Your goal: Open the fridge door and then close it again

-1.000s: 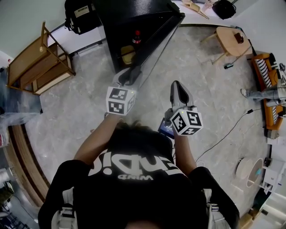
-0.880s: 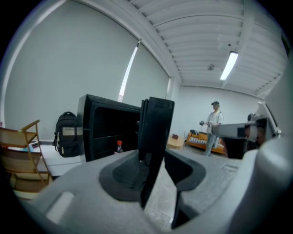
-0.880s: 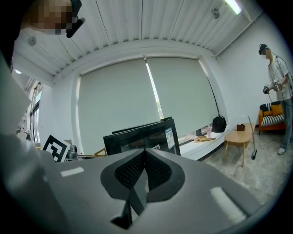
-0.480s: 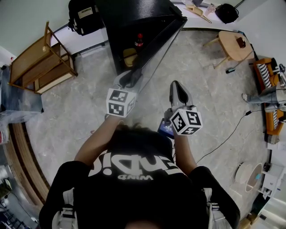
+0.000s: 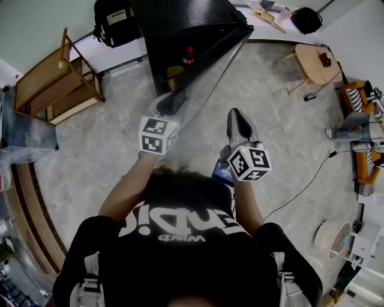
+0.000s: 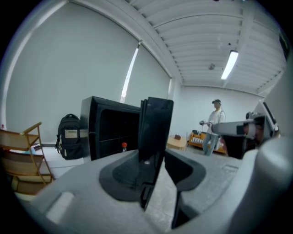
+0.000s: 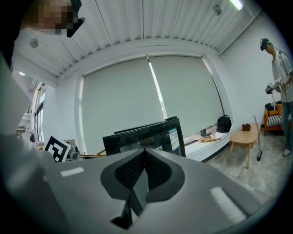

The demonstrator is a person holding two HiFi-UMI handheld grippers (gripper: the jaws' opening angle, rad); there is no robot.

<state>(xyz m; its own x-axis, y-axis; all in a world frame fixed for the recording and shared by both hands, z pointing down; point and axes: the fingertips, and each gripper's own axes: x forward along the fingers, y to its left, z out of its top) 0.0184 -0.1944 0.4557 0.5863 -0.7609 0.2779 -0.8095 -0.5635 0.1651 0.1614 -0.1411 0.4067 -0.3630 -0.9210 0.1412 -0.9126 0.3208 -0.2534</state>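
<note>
Holding the fridge door [image 5: 210, 66] by its free edge, as I read it from here. Entry by item:

- Fridge [image 5: 180, 15]: black, standing against the far wall straight ahead of me. Inside is open to view, with a red-capped bottle [image 5: 189, 54] on a shelf.
- Fridge door: swung well out from the cabinet, hinge side to my right, free edge toward me.
- Left gripper [image 5: 173, 101]: jaws partly apart with the door's edge standing between them. The pads appear to press on both faces, so I judge it a pinch grip on the door.
- Right gripper [image 5: 237, 117]: jaws closed together with nothing between them, held clear of the door and just beside it over bare floor.
- Progress: I count the opening half as done or nearly so, since the door stands wide.
- Remaining: swing the door back until it meets the cabinet, then let go of the edge. From this one moment I cannot tell which way the door is travelling.
</note>
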